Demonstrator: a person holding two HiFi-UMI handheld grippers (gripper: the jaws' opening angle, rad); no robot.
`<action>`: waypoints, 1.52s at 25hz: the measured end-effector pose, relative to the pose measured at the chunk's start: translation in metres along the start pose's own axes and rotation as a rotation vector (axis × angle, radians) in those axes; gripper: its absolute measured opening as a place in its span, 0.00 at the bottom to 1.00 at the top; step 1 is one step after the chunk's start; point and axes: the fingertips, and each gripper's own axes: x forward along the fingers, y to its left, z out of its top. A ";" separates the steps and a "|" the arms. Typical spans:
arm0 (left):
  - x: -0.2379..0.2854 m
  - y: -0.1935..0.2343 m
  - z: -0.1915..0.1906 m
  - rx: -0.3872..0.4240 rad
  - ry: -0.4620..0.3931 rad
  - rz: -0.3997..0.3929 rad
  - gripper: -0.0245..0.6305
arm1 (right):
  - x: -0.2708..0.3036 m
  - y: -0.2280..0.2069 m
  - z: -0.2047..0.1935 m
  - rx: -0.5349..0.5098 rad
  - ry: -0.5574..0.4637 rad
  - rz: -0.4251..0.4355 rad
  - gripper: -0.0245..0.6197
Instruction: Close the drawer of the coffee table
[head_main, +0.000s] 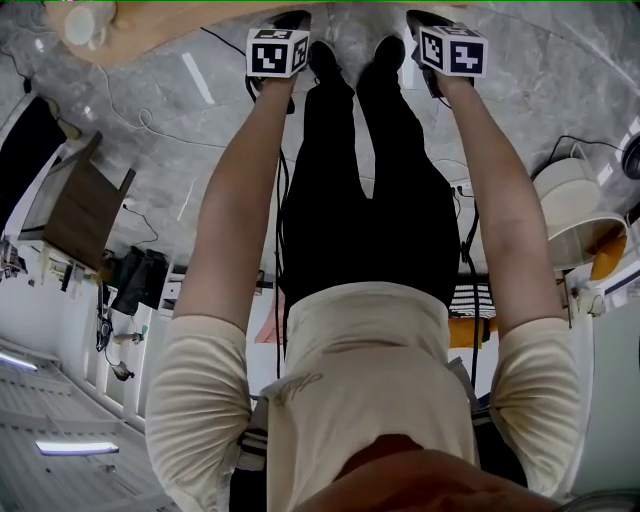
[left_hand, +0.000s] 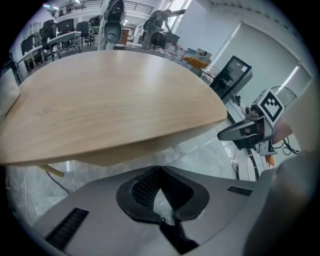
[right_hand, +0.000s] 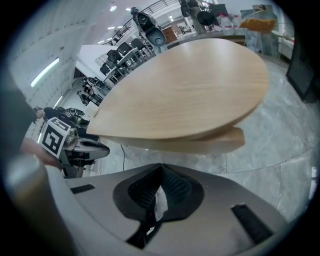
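- Left claw (left_hand: 160, 176): jaws resting together, ribbed black pads meeting at the tips, gripping nothing.
- Right claw (right_hand: 160, 172): jaws likewise pressing together, nothing between them.
- Both claws hanging side by side and apart from each other at the ends of the person's outstretched arms, over the grey marble floor (head_main: 150, 110). Each one is showing at the edge of the other's view.
- Person's black shoes (head_main: 325, 55) standing on the floor between the two claws.
- Coffee table surface (right_hand: 185, 85) lying just ahead of both claws, touching neither. It is a rounded pale wood top, curving away from the claws.
- Pale wooden band (right_hand: 220, 142) running directly under the top's near edge and, in the right gripper view, jutting a little past it on the right. This is looking like the drawer, but I cannot tell how far out it is sitting.
- In the head view only the top's curved rim is showing, along the upper left, just beyond the left claw.
- White cup-like vessel (head_main: 85, 22) sitting on the surface at the far upper left, well to the left of the left claw. Its contents are not showing.
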 end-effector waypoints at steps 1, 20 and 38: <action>-0.001 -0.003 -0.009 0.001 0.010 -0.006 0.04 | -0.002 0.000 -0.010 0.011 0.008 -0.003 0.03; -0.102 -0.062 -0.067 -0.003 -0.005 -0.047 0.04 | -0.087 0.036 -0.091 -0.047 0.059 -0.055 0.03; -0.295 -0.108 0.040 0.145 -0.171 -0.090 0.04 | -0.269 0.164 0.013 -0.004 -0.247 -0.005 0.03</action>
